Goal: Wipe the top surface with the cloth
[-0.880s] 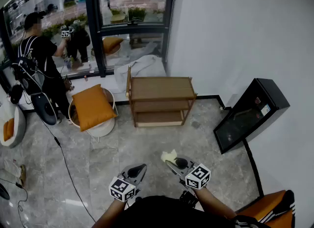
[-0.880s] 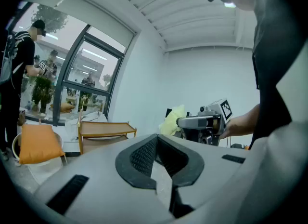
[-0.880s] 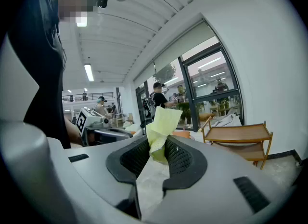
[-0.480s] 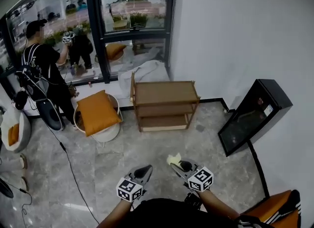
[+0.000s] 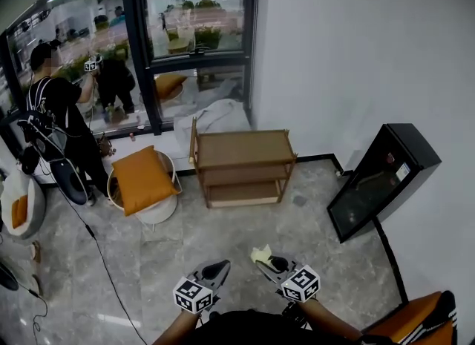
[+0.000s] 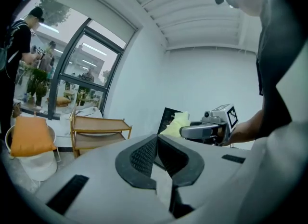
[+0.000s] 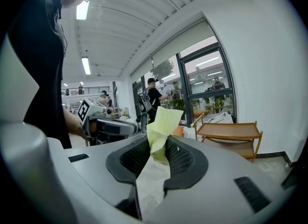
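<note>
A pale yellow cloth (image 7: 162, 132) sticks up from between the jaws of my right gripper (image 7: 156, 151), which is shut on it; in the head view the cloth (image 5: 260, 254) shows at the tip of that gripper (image 5: 265, 260). My left gripper (image 5: 220, 265) is beside it, low in the head view, shut with nothing between its jaws (image 6: 156, 139). The wooden three-tier shelf (image 5: 241, 148) stands against the white wall well ahead of both grippers, its top surface bare. It also appears in the left gripper view (image 6: 98, 123) and the right gripper view (image 7: 231, 130).
A white stool with an orange cushion (image 5: 142, 179) stands left of the shelf. A black cabinet (image 5: 382, 179) leans at the right wall. A person (image 5: 56, 125) stands by the window at the left, with a cable (image 5: 104, 258) trailing over the marble floor. An orange seat (image 5: 415, 317) is at bottom right.
The view has shifted slightly, and the shelf sits a little lower and nearer in it. Both grippers stay low and side by side, the right one holding the cloth throughout.
</note>
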{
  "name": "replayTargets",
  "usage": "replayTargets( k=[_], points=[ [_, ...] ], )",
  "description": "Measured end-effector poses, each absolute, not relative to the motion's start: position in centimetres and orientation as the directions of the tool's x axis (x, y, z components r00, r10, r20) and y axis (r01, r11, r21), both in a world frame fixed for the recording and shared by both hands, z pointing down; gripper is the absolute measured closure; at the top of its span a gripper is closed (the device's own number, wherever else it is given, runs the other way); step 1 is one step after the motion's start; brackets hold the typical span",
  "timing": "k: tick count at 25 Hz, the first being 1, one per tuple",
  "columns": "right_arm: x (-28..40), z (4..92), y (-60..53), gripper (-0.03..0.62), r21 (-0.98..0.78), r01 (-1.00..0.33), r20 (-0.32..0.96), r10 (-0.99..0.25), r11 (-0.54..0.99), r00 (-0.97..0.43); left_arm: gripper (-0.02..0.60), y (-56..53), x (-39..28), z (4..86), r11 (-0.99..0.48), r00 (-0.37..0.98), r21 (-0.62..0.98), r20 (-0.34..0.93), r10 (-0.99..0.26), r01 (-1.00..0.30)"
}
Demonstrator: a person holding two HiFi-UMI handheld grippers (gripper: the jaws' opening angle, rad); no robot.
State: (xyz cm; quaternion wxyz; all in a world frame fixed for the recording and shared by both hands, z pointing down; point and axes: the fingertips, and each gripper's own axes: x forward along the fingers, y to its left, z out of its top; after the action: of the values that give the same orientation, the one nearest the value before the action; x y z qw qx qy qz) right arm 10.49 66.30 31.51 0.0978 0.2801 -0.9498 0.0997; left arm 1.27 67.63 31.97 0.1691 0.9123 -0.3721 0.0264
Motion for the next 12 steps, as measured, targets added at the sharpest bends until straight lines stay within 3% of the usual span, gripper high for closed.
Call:
replayTargets(
  k=[7, 12],
  points=[
    [15.6, 34.7, 63.8, 0.505, -0.196, -0.609, 0.282, -0.55, 0.769, -0.786, 0.569, 65.1, 5.5, 34.4, -0.661, 0.723, 0.298, 0.215, -0.656, -0.688],
    [14.2, 36.6, 59.0, 0.505, -0.223, -0.625, 0.302, -0.557, 0.748, -0.774, 0.569, 61.5, 3.4, 35.7, -0.642, 0.705, 0.296, 0.237, -0.668, -0.708]
  ],
)
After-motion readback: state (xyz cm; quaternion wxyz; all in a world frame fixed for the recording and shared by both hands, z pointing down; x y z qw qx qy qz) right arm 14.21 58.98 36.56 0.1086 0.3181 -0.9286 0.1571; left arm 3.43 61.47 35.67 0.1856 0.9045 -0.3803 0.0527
